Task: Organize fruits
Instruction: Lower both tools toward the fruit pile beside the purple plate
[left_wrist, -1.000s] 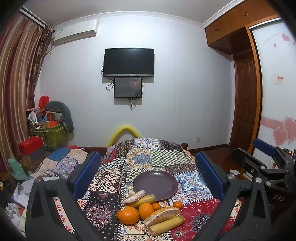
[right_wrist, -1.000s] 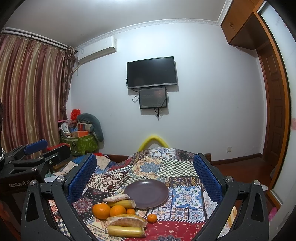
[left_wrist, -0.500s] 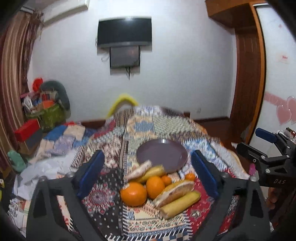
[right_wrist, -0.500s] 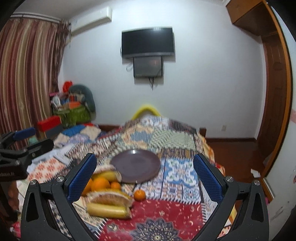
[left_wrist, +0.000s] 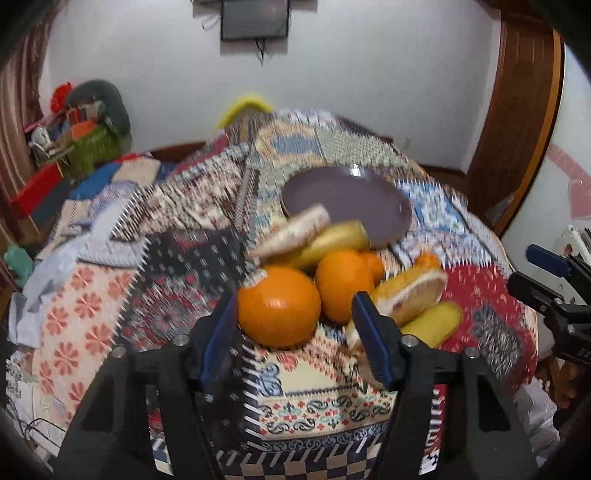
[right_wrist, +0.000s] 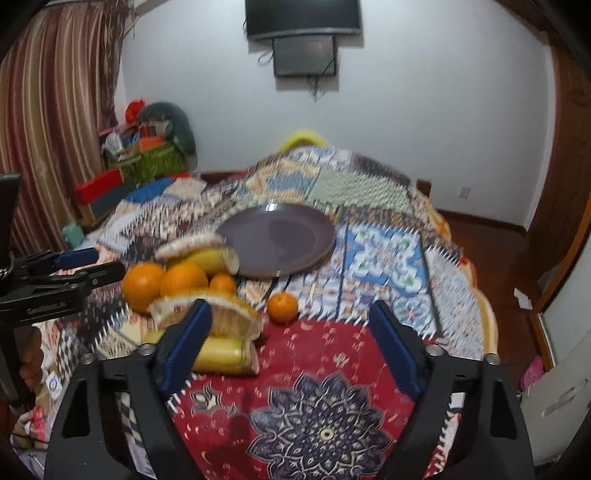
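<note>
Closing, the left gripper (left_wrist: 295, 332) in the left wrist view frames the big orange (left_wrist: 279, 304) on the quilt (left_wrist: 177, 266), its pads about half apart and not yet pressing the fruit; a second orange (left_wrist: 341, 282), bananas (left_wrist: 334, 238) and the plate (left_wrist: 351, 199) lie beyond. In the right wrist view the right gripper (right_wrist: 291, 339) also narrows, still wide, with only quilt between its pads; the small orange (right_wrist: 282, 307) sits just ahead and the fruit pile to the left, near the plate (right_wrist: 280, 240).

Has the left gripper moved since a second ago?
Yes. The left gripper came down toward the big orange; the wall screen slid up the frame.
</note>
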